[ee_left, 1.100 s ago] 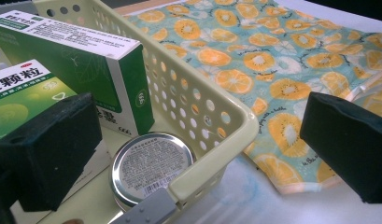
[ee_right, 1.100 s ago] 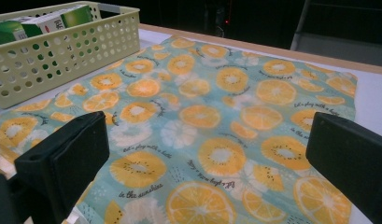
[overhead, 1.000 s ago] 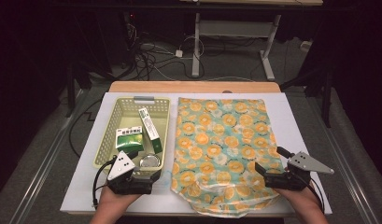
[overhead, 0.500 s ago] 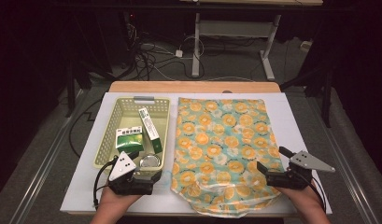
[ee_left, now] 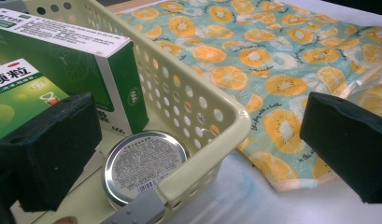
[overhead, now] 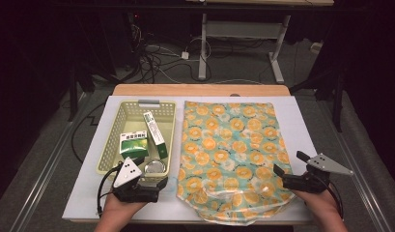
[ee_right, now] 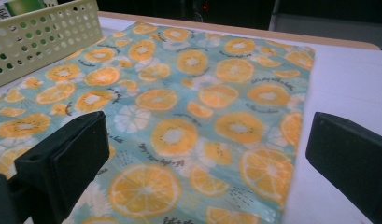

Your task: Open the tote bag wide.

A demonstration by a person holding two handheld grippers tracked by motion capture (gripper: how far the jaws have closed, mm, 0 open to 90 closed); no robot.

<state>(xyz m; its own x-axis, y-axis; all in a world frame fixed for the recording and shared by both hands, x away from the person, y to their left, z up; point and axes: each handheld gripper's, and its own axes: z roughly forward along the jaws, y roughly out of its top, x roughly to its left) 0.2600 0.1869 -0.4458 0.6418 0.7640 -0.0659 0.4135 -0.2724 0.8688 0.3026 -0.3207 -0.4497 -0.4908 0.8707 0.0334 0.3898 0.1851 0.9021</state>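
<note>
both grippers stand released: the left gripper [overhead: 162,181] rests at the near corner of the basket [overhead: 119,107] with its jaws spread across the basket's corner rim, and the right gripper [overhead: 288,170] sits at the near right edge of the bag [overhead: 231,145] with its jaws spread and nothing between them. the bag, a flat pouch printed with orange slices, lies on the white table [overhead: 301,116] just right of the basket, its near end touching the front edge of the table. judged from its wrinkled, glossy near end, the bag is light, limp and probably slick; it will sag and fold when lifted, so a single-point pinch may let it slide. recommended hold: pinch the near edge at two well-separated points, one gripper per side, taking the top layer only if the mouth is to be opened. inside the basket lie a long green box [ee_left: 72,60], a second green box [overhead: 134,144] and a round tin [ee_left: 144,163], all rigid and light; the tin lid looks smooth and may slip.
</note>
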